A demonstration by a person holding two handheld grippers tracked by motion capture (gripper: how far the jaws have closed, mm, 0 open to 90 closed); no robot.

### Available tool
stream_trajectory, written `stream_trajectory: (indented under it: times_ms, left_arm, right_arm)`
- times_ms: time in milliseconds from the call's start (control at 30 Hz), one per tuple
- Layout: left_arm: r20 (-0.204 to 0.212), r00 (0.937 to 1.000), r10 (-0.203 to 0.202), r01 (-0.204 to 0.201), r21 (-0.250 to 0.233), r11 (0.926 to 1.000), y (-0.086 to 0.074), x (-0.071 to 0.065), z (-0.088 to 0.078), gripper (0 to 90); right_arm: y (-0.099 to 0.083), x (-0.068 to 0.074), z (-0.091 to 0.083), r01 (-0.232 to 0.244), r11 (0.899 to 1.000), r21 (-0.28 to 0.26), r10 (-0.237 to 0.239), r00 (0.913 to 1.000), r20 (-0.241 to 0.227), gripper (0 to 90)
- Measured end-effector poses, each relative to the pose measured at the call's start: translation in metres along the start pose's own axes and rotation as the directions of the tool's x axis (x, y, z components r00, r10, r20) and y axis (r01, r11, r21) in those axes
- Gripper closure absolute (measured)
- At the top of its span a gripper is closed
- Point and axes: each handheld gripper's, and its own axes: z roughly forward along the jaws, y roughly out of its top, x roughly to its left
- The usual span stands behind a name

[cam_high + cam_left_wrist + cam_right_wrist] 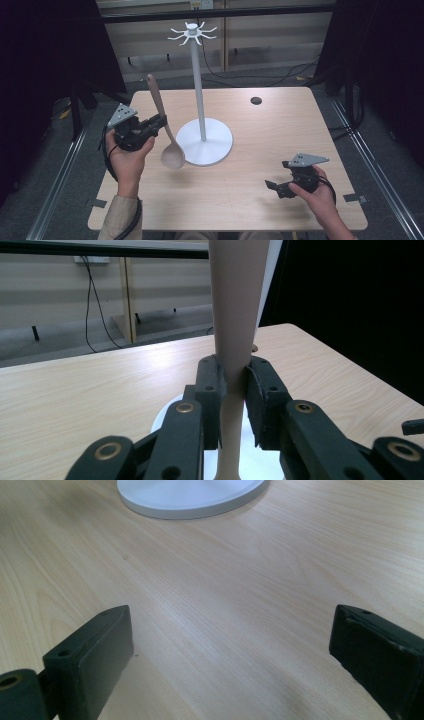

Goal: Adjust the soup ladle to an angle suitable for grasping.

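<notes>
1. High view showed a light wooden table (280,125) with a white hook stand (202,125) at about its centre, a round flat base, a thin upright pole and a ring of small curved hooks at the top
2. At about 9 o'clock from the stand's base, the left gripper (161,123) was clamped on the handle of a wooden spoon (162,125), held in the person's left hand (127,160)
3. The spoon stood tilted, bowl down at 6 o'clock and just beside the rim of the base, handle end up toward 12 o'clock; whether the bowl touched the table could not be told
4. Left gripper view had the two black jaws pressed against either side of the spoon's handle (234,340), with the stand's white base visible below between them
5. At about 4 o'clock from the stand, the right gripper (274,189) sat low over the table in the right hand (315,192), well apart from the spoon
6. Right gripper view had its jaws spread wide with bare table (225,605) between them, and the edge of the stand's base (190,500) at 12 o'clock
</notes>
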Motion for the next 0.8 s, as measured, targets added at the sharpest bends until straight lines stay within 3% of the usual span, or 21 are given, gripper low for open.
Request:
stream_trajectory:
  times_ms: [800]
  left_arm:
    - [0.037,0.9979,0.054,-0.052,-0.039,0.9979,0.023,-0.024,0.003,77.2]
  right_arm:
    - [0.000,0.000,0.000,0.007,1.000,-0.001,-0.007,1.0000,-0.001,3.4]
